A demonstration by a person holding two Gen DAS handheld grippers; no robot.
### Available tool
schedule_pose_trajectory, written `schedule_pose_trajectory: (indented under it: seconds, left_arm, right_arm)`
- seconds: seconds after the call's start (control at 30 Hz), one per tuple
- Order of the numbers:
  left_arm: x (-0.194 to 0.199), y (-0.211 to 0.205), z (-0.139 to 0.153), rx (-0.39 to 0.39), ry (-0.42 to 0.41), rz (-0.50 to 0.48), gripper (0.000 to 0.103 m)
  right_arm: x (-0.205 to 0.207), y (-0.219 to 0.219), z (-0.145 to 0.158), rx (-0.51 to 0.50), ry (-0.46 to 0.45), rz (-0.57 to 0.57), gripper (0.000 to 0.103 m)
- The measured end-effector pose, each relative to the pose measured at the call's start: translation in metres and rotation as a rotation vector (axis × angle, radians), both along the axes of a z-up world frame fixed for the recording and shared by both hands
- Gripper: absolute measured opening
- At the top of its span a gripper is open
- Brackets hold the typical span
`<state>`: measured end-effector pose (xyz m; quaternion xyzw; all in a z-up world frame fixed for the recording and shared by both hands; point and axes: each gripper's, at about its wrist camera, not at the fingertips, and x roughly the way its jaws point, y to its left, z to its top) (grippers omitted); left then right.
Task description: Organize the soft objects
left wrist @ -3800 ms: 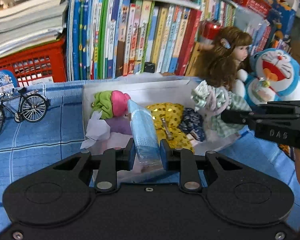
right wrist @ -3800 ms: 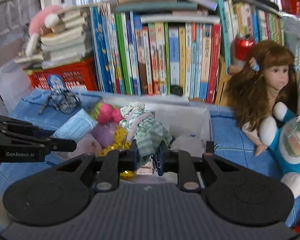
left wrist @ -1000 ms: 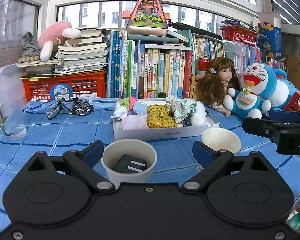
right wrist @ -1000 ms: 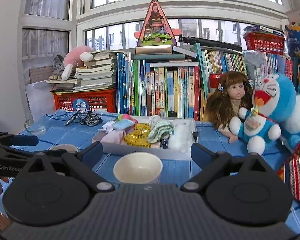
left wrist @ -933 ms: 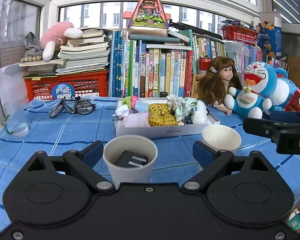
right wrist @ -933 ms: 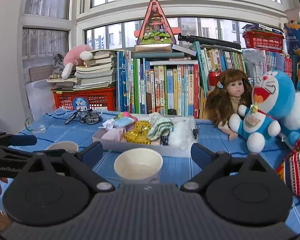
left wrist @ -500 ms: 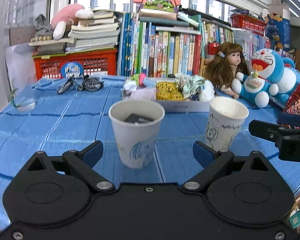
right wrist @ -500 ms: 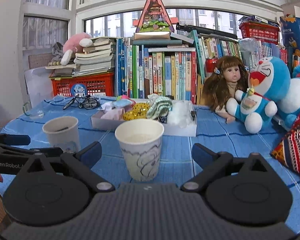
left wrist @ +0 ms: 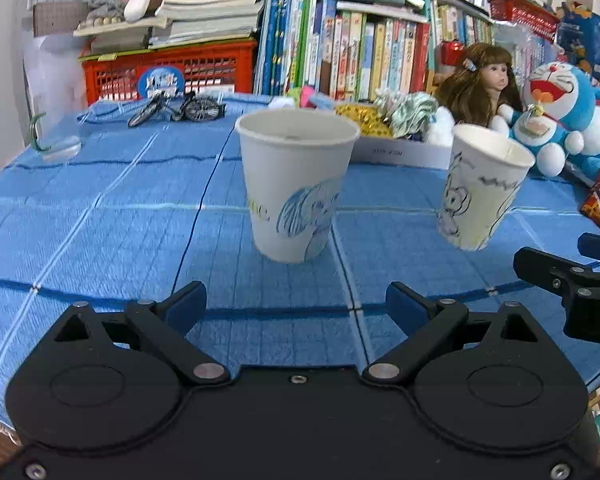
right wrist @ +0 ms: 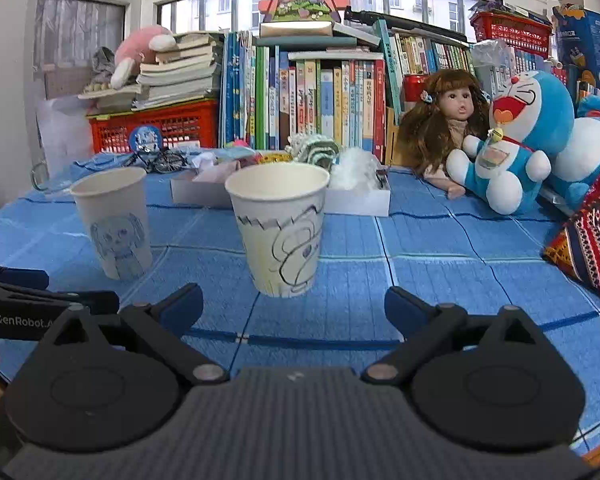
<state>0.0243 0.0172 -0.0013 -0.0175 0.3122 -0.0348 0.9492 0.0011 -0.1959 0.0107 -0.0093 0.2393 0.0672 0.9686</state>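
The soft objects (right wrist: 312,150) lie heaped in a shallow white box (right wrist: 356,200) far ahead of both tools: a green-striped knit piece, a yellow sequined one (left wrist: 362,118), white fluff and pink and pale blue bits. The box sits on the blue-clothed worktop (left wrist: 112,216), behind two paper cups. Straight ahead of the left tool (left wrist: 296,304) stands an upright cup with a blue drawing (left wrist: 296,184); ahead and to its right is a second cup with a line-drawn figure (left wrist: 480,188), which stands directly before the right tool (right wrist: 292,304). Both tools are spread wide and grasp nothing, their blue-padded fingers (left wrist: 186,304) well short of the cups. Each tool shows at the edge of the other's view. Beyond the box, a row of upright books (right wrist: 320,100) lines the back. To the far right of the right tool sit a brown-haired doll (right wrist: 444,120) and a blue cat plush (right wrist: 516,140), touching each other. Far ahead to the left are a small model bicycle (left wrist: 176,108) and a red basket (left wrist: 168,68).
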Motion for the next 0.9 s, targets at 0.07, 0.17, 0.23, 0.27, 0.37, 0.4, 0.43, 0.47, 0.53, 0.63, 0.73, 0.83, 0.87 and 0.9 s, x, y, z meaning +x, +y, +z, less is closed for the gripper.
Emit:
schedule_pose_trajectory:
  seconds: [0.07,0.17,0.23,0.27,0.37,0.4,0.43,0.47,0.53,0.63,0.73,0.83,0.87,0.9]
  left_arm:
    - [0.001,0.0,-0.005,0.004,0.011,0.014,0.096]
    - [0.0,-0.003,-0.009,0.033,-0.007,0.036,0.096]
    - [0.001,-0.004,-0.009,0.042,-0.009,0.041,0.097]
    - [0.001,-0.005,-0.01,0.046,-0.011,0.041,0.097]
    - [0.002,-0.007,-0.012,0.06,-0.013,0.04,0.099]
    - [0.002,-0.007,-0.012,0.063,-0.013,0.04,0.1]
    - [0.003,-0.007,-0.012,0.064,-0.013,0.041,0.1]
    - [0.003,-0.007,-0.012,0.062,-0.012,0.041,0.101]
    - [0.004,-0.006,-0.012,0.06,-0.01,0.04,0.102]
    - [0.004,-0.006,-0.013,0.059,-0.009,0.04,0.103]
    - [0.004,-0.006,-0.013,0.06,-0.009,0.04,0.103]
    - [0.004,-0.006,-0.013,0.059,-0.009,0.041,0.103]
    - [0.004,-0.006,-0.013,0.059,-0.008,0.041,0.103]
    - [0.004,-0.006,-0.013,0.061,-0.008,0.04,0.103]
  right_arm:
    - [0.001,0.001,-0.004,-0.003,0.009,-0.006,0.101]
    - [0.001,0.003,-0.01,-0.018,0.02,-0.022,0.101]
    - [0.001,0.004,-0.014,-0.026,0.029,-0.03,0.101]
    - [0.002,0.004,-0.016,-0.026,0.032,-0.031,0.101]
    - [0.003,0.005,-0.021,-0.028,0.046,-0.037,0.101]
    - [0.003,0.005,-0.022,-0.029,0.051,-0.038,0.101]
    - [0.004,0.005,-0.024,-0.032,0.057,-0.039,0.101]
    - [0.004,0.006,-0.026,-0.035,0.063,-0.04,0.101]
    - [0.005,0.007,-0.029,-0.043,0.076,-0.044,0.101]
    - [0.006,0.008,-0.032,-0.045,0.081,-0.045,0.102]
    - [0.007,0.008,-0.033,-0.048,0.087,-0.047,0.103]
    - [0.008,0.008,-0.034,-0.048,0.092,-0.049,0.103]
    - [0.008,0.008,-0.033,-0.049,0.093,-0.049,0.103]
    - [0.008,0.008,-0.034,-0.05,0.094,-0.049,0.103]
